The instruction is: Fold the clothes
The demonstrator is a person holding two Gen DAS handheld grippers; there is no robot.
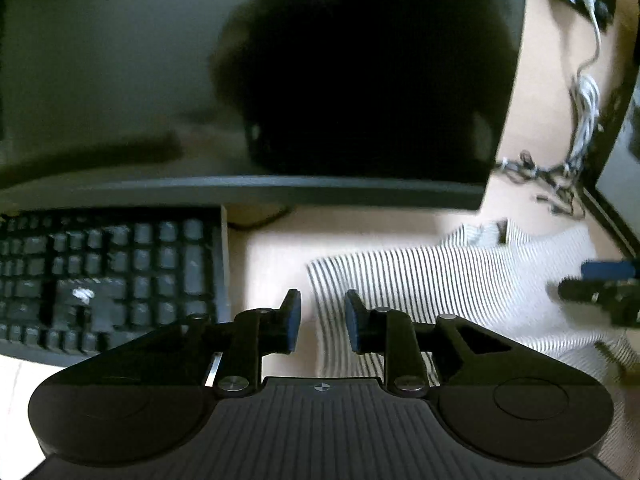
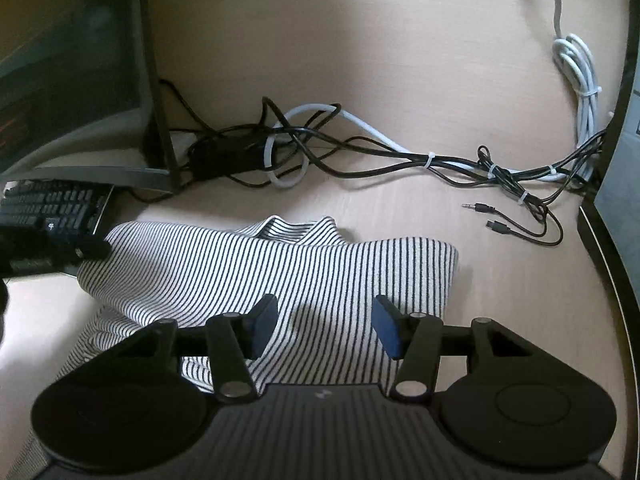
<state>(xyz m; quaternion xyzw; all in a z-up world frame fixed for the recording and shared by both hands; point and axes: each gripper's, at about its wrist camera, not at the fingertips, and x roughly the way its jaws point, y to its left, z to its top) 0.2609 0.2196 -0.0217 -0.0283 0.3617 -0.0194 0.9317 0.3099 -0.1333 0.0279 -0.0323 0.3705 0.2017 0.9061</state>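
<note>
Striped shirt [image 2: 280,276] is lying part-folded on the counter [image 2: 400,60], near the keyboard [image 1: 112,276]. Left gripper [image 1: 323,320] and right gripper [image 2: 325,330] are hovering released, holding nothing; the next fold needs both regrasping matching edges evenly.

No legible text, labels or numbers; keyboard [image 1: 108,276] key legends blurred, monitor [image 1: 240,80] screen dark.

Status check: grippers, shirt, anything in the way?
Left gripper open, empty, at shirt's edge. Right gripper open, empty, over shirt. Shirt partly folded, collar up. Keyboard beside it, cables behind.
</note>
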